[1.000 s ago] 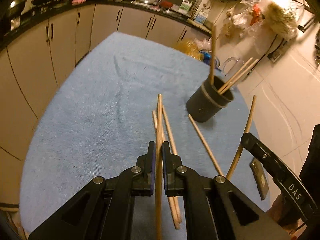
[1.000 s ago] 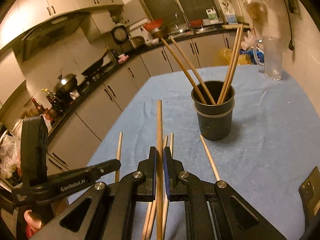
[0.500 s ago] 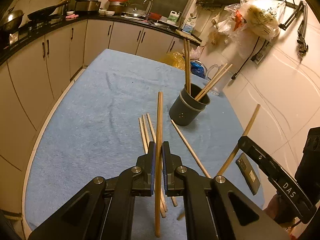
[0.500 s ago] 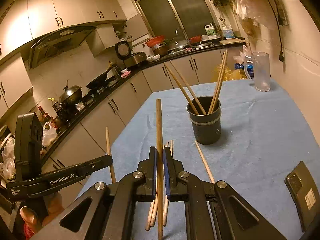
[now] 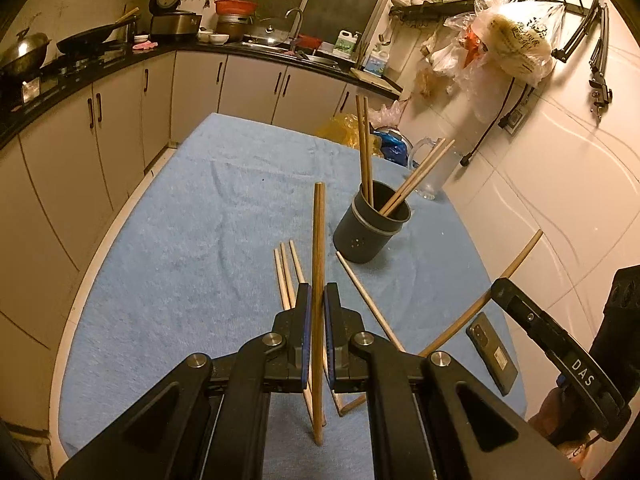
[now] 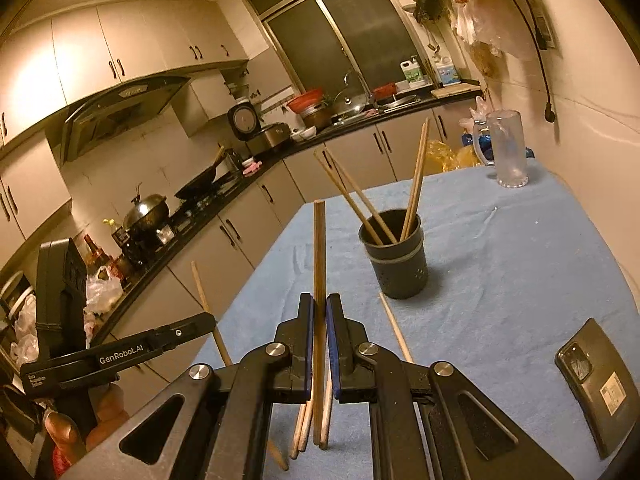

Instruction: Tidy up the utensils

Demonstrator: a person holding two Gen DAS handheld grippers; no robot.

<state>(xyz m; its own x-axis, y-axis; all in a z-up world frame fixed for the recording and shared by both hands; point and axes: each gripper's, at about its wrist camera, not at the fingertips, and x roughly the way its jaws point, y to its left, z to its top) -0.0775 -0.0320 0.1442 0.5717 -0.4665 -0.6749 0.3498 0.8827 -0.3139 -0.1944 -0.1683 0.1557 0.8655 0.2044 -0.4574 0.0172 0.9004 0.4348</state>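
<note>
1. Left gripper (image 5: 316, 300) pinches one chopstick (image 5: 318, 240) upright above the blue cloth (image 5: 180, 240).
2. Right gripper (image 6: 319, 312) clamps another chopstick (image 6: 319, 248) — likewise raised.
3. Dark cup (image 6: 396, 264) nearby holds four sticks — loose chopsticks (image 5: 286, 272) lie beside it.

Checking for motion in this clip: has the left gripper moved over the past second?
Yes. The left gripper has risen and pulled back: in its view the cup looks smaller and farther, with more blue cloth showing.
</note>
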